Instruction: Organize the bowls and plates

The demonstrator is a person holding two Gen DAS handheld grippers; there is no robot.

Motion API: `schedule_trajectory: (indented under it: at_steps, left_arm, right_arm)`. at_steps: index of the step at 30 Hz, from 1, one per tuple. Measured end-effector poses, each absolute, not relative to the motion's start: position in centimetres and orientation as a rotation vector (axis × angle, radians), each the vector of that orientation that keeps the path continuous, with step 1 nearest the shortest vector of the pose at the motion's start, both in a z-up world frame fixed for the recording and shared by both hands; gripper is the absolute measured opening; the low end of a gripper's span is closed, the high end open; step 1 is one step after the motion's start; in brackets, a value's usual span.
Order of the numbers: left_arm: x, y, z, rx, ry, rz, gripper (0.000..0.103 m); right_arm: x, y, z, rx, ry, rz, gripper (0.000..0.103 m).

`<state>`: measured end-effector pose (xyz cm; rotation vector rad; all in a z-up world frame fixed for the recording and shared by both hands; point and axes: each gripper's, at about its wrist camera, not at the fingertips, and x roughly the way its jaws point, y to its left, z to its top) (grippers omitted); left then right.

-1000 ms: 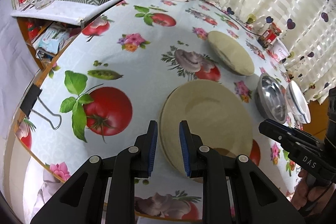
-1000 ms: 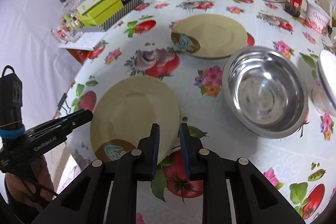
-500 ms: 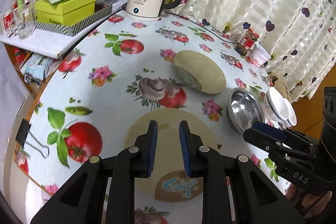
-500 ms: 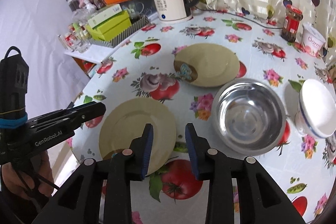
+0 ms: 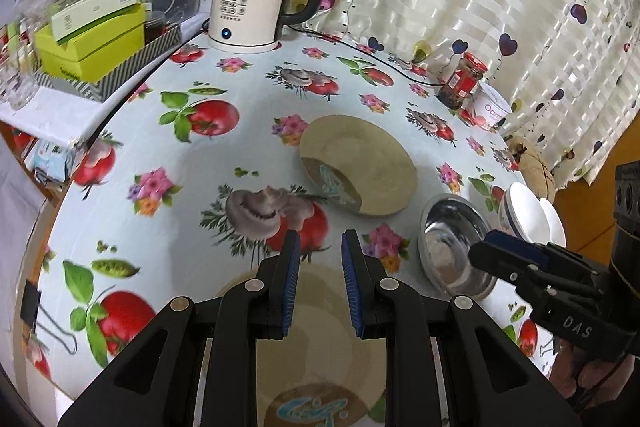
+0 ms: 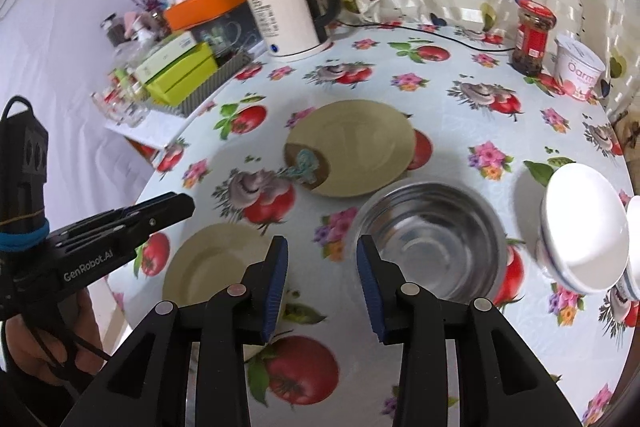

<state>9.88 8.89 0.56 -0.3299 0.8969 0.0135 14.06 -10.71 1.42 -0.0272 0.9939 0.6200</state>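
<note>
Two beige plates lie flat on the floral tablecloth. The near plate (image 5: 320, 351) (image 6: 208, 263) sits under my left gripper (image 5: 318, 283), which is open, empty and raised above it. The far plate (image 5: 360, 167) (image 6: 352, 147) has a blue butterfly mark. A steel bowl (image 5: 452, 251) (image 6: 432, 247) stands right of the plates. White bowls (image 5: 528, 215) (image 6: 584, 231) stand further right. My right gripper (image 6: 322, 283) is open and empty, above the table between the near plate and the steel bowl.
A white kettle (image 5: 252, 7) (image 6: 292, 19) with its cord, green boxes (image 5: 92, 35), a red-lidded jar (image 6: 534, 35) and a yogurt tub (image 6: 580, 67) line the back. The table edge (image 5: 44, 227) runs along the left.
Both grippers have risen and pulled back from the near plate. The right gripper's jaws have opened wider; the left's are a little wider. The plate stays on the table.
</note>
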Motion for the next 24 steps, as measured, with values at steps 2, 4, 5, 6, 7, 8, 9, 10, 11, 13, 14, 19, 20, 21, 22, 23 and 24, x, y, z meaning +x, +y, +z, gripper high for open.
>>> schedule_trajectory:
  at_steps: [2,4,5,6,7,8,9,10,11,13,14,19,20,21,22,23,24]
  left_arm:
    - [10.7,8.9,0.4,-0.335,0.903,0.004,0.022]
    - [11.5,8.9,0.2,-0.347,0.911,-0.006,0.022]
    - [12.1,8.9,0.1,-0.347,0.914,-0.007,0.022]
    - [12.3,8.9,0.0,-0.346,0.915,-0.007,0.022]
    - [12.8,8.9,-0.1,-0.347,0.919,-0.006,0.022]
    - [13.2,9.0,-0.2,-0.350,0.921,-0.007,0.022]
    - [13.6,9.1,-0.3,-0.353,0.925,-0.008,0.022]
    - [14.2,9.1,-0.4,-0.355,0.929,-0.008,0.022]
    - [14.5,9.3,-0.4,-0.358,0.930,-0.009,0.022]
    - [15.5,9.6,-0.7,-0.368,0.939,-0.010,0.022]
    - [15.9,9.6,-0.8,-0.370,0.945,-0.008,0.022]
    - [18.2,10.1,-1.7,-0.368,0.979,0.007,0.022]
    - [18.7,10.2,-2.0,-0.375,0.986,0.004,0.022]
    - [19.0,10.3,-2.2,-0.383,0.992,0.003,0.022]
    - [19.5,10.5,-2.4,-0.395,0.999,0.002,0.022]
    - [19.9,10.6,-2.7,-0.406,1.005,0.000,0.022]
    - [20.2,10.7,-2.9,-0.413,1.009,0.000,0.022]
  right_arm:
    - [15.0,-11.1,1.5,-0.019,0.992,0.608,0.035]
    - [15.9,-11.4,1.6,-0.017,0.990,0.592,0.035]
    - [16.4,-11.5,1.5,-0.013,0.992,0.588,0.035]
    - [16.9,-11.7,1.5,-0.007,0.995,0.584,0.035]
    - [17.4,-11.8,1.5,-0.002,0.999,0.581,0.035]
    - [18.1,-11.9,1.4,0.002,1.003,0.577,0.035]
    - [18.5,-11.9,1.3,0.004,1.006,0.576,0.035]
    - [19.1,-11.9,1.2,0.008,1.012,0.573,0.035]
    - [19.6,-11.9,1.1,0.010,1.017,0.572,0.035]
    - [20.6,-11.9,0.9,0.013,1.028,0.568,0.035]
    - [21.2,-11.8,0.7,0.016,1.034,0.565,0.035]
    - [23.7,-11.5,-0.2,0.031,1.061,0.558,0.035]
    - [24.2,-11.5,-0.4,0.030,1.066,0.555,0.035]
    - [24.7,-11.4,-0.6,0.029,1.071,0.554,0.035]
    - [25.1,-11.3,-0.8,0.030,1.077,0.552,0.035]
    - [25.6,-11.2,-1.0,0.033,1.086,0.550,0.035]
    - [26.3,-11.1,-1.3,0.041,1.099,0.550,0.035]
